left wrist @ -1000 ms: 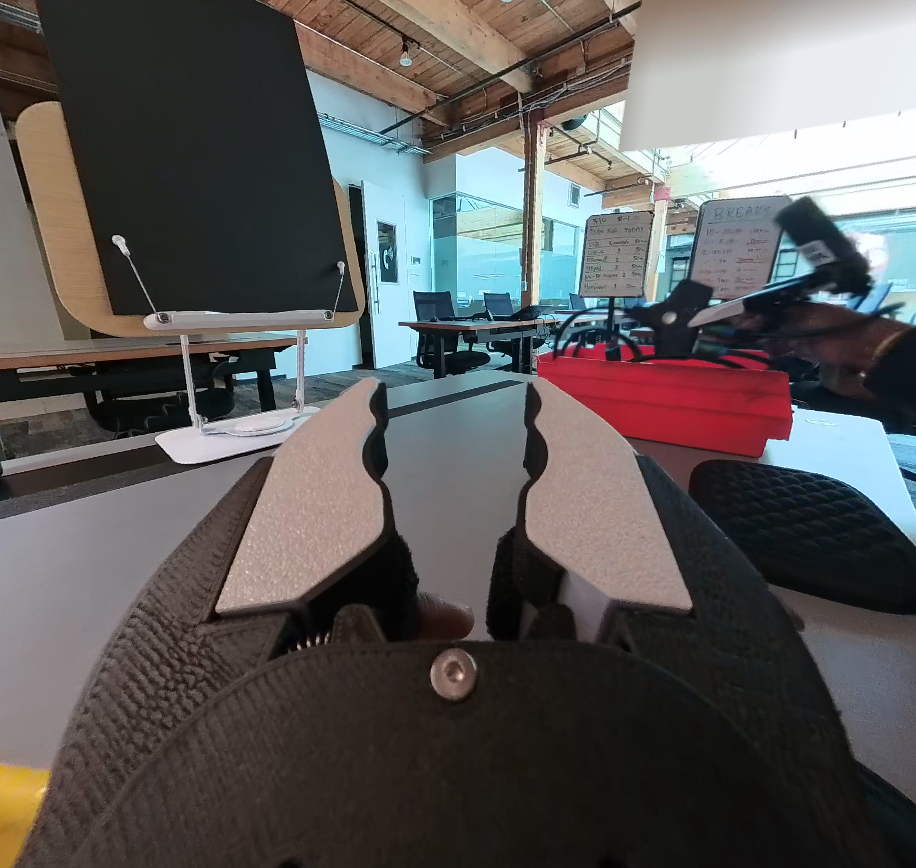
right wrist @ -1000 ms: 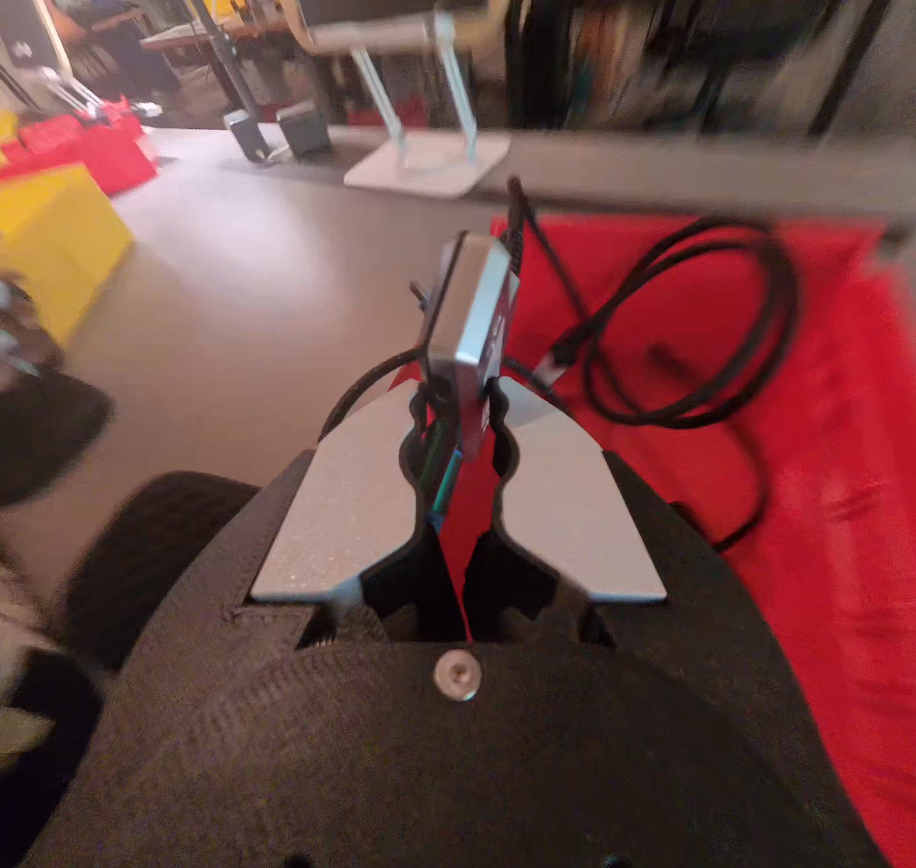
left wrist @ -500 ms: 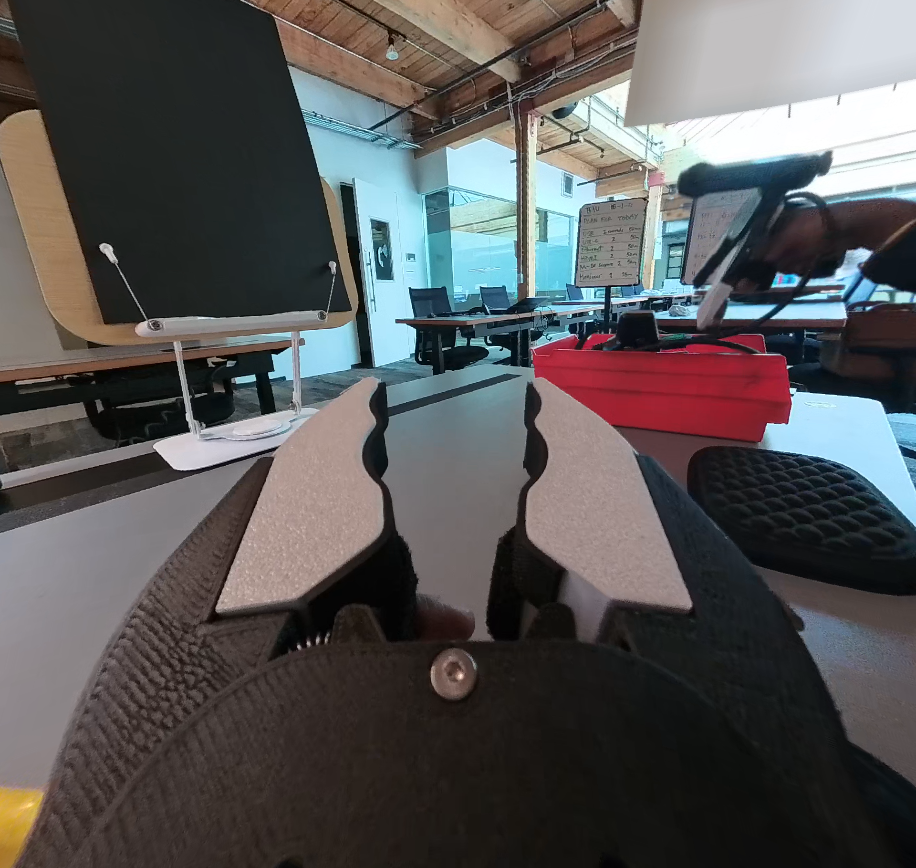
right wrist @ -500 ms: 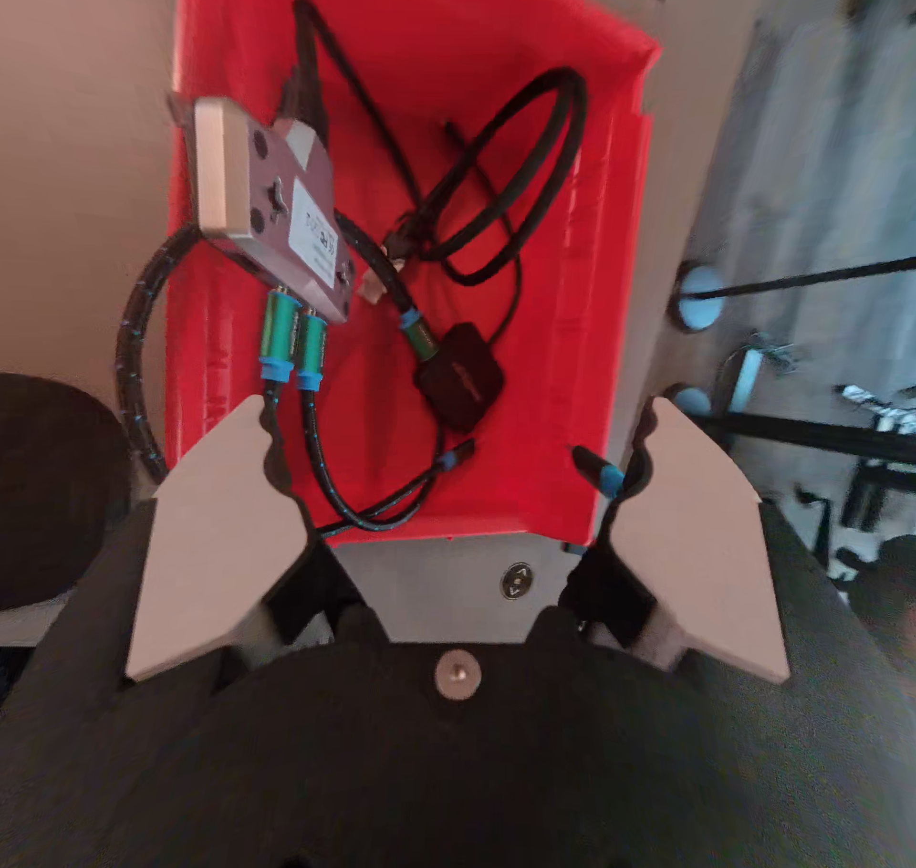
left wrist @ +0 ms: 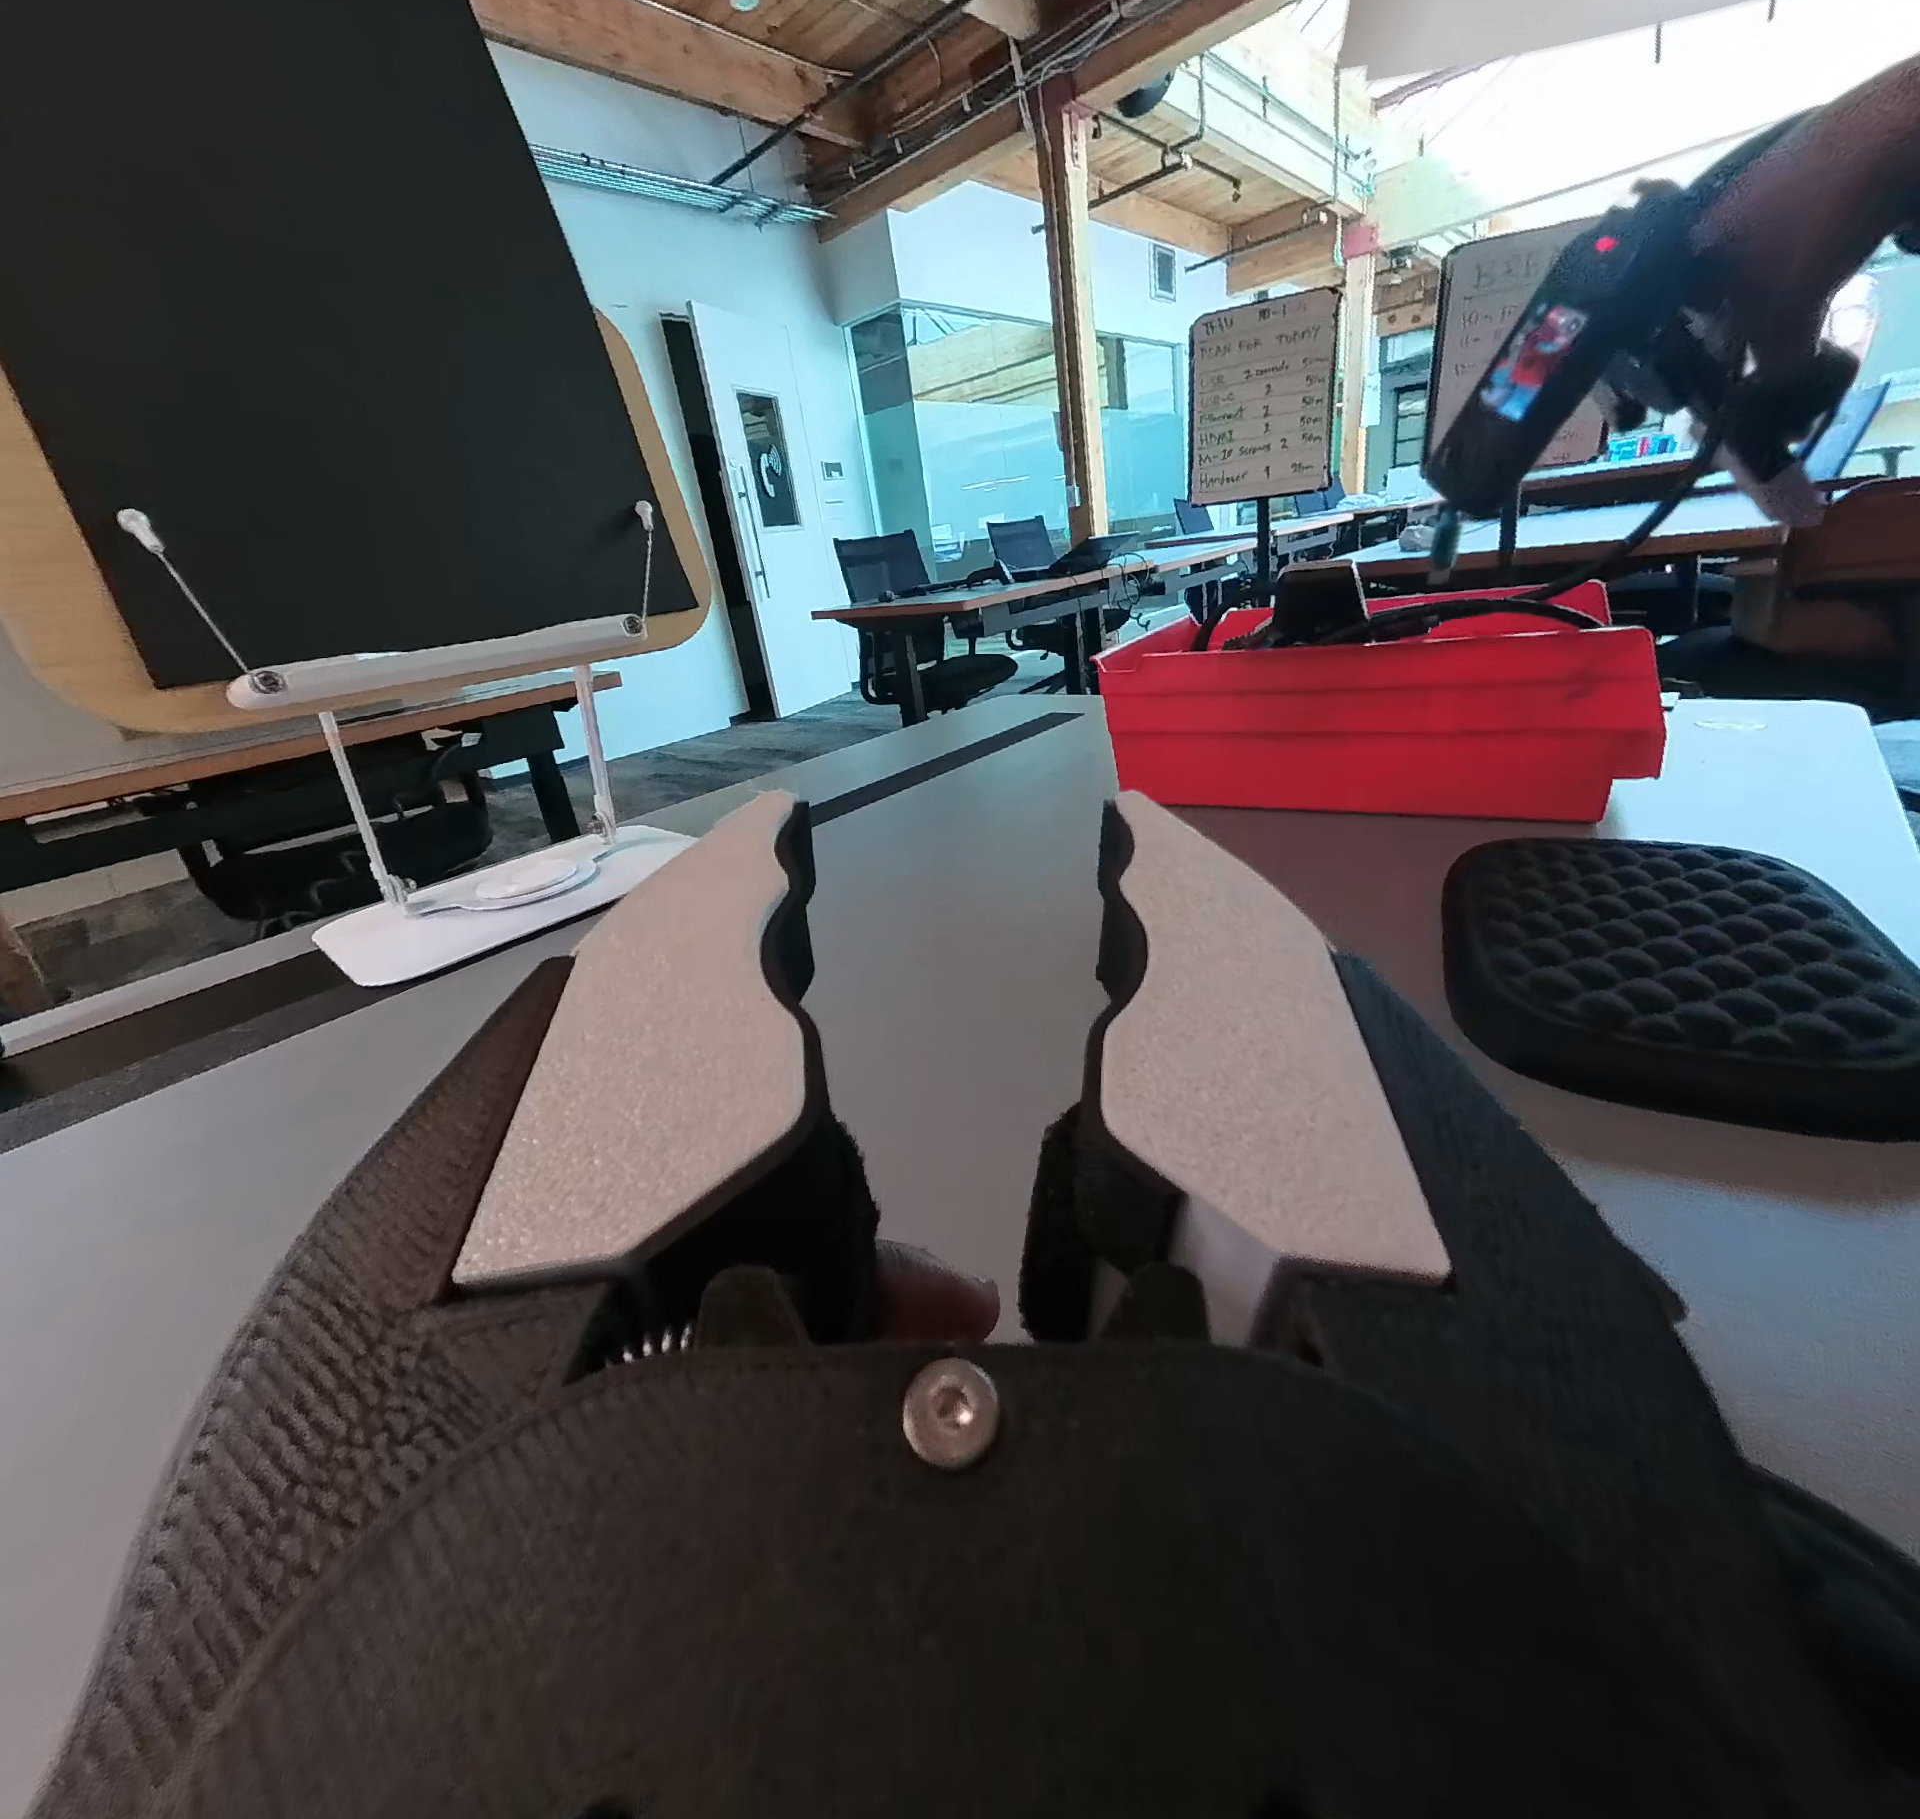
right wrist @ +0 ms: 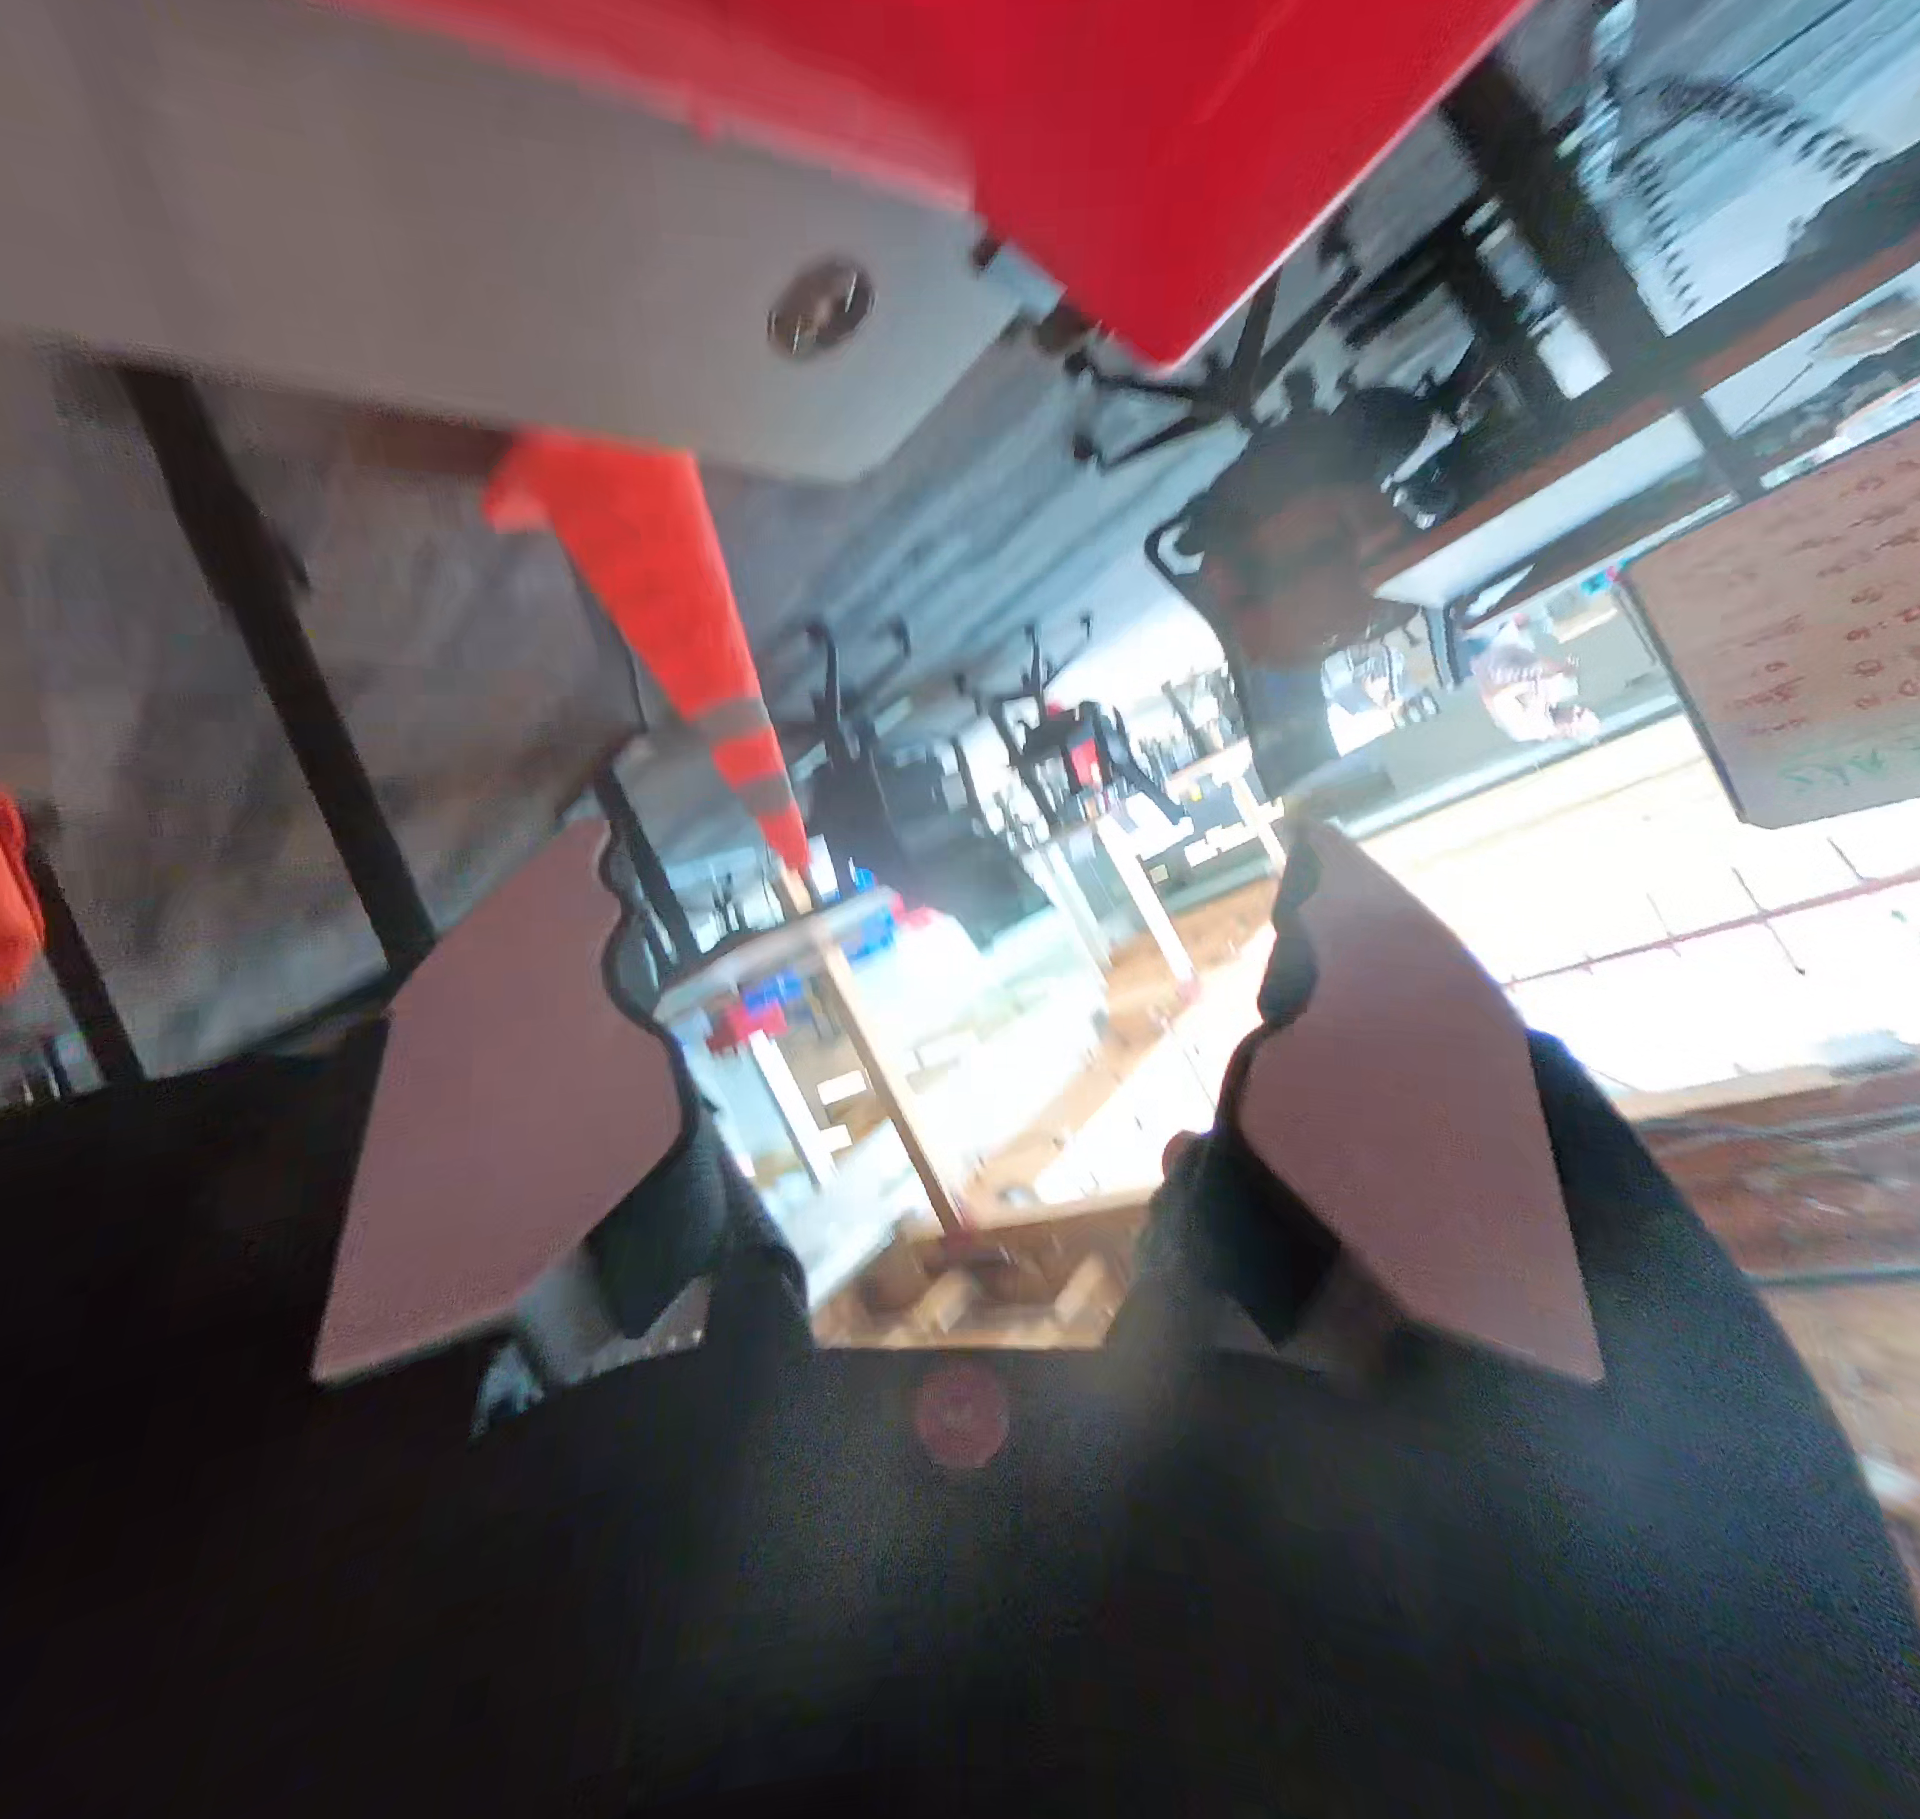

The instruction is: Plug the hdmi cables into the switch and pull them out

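My left gripper point(left wrist: 951, 824) is open and empty, low over the grey table point(left wrist: 935, 938). The red bin point(left wrist: 1371, 730) stands ahead to the right. Black cables point(left wrist: 1475, 614) and a dark boxy piece point(left wrist: 1320, 597), which seems to be the switch, poke above its rim. A hand holds the right gripper's camera body point(left wrist: 1527, 387) tilted above the bin's right end. In the right wrist view the right gripper point(right wrist: 945, 896) is open and empty. That view is blurred and turned over, with the bin's red wall point(right wrist: 1195, 55) and the table's corner point(right wrist: 520, 263) at the top.
A black textured pad point(left wrist: 1683, 980) lies on the table right of my left gripper. A stand with a black board point(left wrist: 312, 315) and a white base point(left wrist: 499, 896) is at the back left. Desks, chairs and whiteboards point(left wrist: 1262, 408) stand beyond. An orange cone point(right wrist: 665, 647) shows past the table's edge.
My right gripper opened and let go of the switch with its cables into the red bin, then rose and swung away past the table's corner. My left gripper stayed put, open.
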`<move>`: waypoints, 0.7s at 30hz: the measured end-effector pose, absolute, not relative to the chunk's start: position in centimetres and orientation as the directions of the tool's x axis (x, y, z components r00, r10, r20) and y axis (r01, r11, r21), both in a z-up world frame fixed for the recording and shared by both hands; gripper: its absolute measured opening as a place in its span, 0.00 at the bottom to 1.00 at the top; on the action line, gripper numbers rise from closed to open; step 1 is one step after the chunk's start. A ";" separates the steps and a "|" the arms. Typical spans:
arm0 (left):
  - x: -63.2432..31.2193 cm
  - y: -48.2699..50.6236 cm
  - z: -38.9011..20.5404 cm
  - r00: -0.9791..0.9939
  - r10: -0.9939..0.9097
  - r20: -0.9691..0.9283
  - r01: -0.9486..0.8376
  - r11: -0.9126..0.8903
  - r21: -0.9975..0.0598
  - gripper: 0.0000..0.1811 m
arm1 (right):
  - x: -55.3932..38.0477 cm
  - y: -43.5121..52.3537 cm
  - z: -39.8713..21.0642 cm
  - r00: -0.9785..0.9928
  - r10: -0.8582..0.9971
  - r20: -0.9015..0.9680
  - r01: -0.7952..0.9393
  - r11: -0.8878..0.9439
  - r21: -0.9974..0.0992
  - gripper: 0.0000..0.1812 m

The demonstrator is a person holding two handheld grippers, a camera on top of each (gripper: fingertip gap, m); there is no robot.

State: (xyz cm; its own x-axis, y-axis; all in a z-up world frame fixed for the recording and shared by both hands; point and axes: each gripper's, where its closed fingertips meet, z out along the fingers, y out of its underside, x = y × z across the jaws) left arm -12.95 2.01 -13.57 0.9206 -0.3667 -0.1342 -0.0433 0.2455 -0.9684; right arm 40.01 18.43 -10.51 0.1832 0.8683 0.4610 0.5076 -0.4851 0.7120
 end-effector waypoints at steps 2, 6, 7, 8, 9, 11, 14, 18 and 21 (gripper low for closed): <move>-12.8 2.0 -13.6 0.918 -0.371 -0.140 -0.049 0.244 -0.969 0.29 | 41.4 17.8 -10.0 0.145 0.916 0.374 0.392 -0.400 0.828 0.61; -12.8 1.8 -13.5 0.915 -0.380 -0.138 -0.038 0.257 -0.966 0.29 | 43.9 15.3 -8.4 0.158 0.979 0.130 0.114 -0.149 0.982 0.54; -12.9 1.7 -13.4 0.914 -0.383 -0.133 -0.032 0.261 -0.965 0.29 | 44.4 15.1 -7.7 0.171 0.979 0.109 0.059 -0.121 0.991 0.50; -12.9 1.6 -13.3 0.914 -0.385 -0.129 -0.024 0.266 -0.964 0.29 | 44.9 15.2 -7.1 0.160 0.980 0.115 0.008 -0.118 0.993 0.46; -13.0 1.5 -13.2 0.914 -0.386 -0.125 -0.017 0.271 -0.963 0.29 | 45.5 15.5 -6.2 0.142 0.981 0.130 -0.049 -0.124 0.991 0.45; -13.1 1.3 -13.1 0.914 -0.389 -0.117 -0.005 0.278 -0.960 0.29 | 46.9 15.4 -4.2 0.130 0.979 0.156 -0.152 -0.136 0.979 0.45; -13.1 1.1 -12.9 0.911 -0.397 -0.107 0.013 0.287 -0.958 0.29 | 49.3 15.6 -1.3 0.045 0.974 0.223 -0.293 -0.200 0.935 0.43; -13.2 1.0 -12.8 0.906 -0.414 -0.091 0.035 0.286 -0.958 0.29 | 51.4 16.4 2.2 -0.106 0.938 0.330 -0.408 -0.344 0.846 0.42; -13.4 0.7 -12.6 0.904 -0.421 -0.071 0.062 0.295 -0.954 0.29 | 52.5 17.2 3.3 -0.171 0.841 0.513 -0.341 -0.539 0.770 0.44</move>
State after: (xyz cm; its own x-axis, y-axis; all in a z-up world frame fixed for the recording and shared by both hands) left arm -13.39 0.75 -12.56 0.9041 -0.4213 -0.0712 0.0623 0.2949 -0.9535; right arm 52.50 17.25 3.30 -0.1714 0.8410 0.5131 -0.3407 -0.5393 0.7701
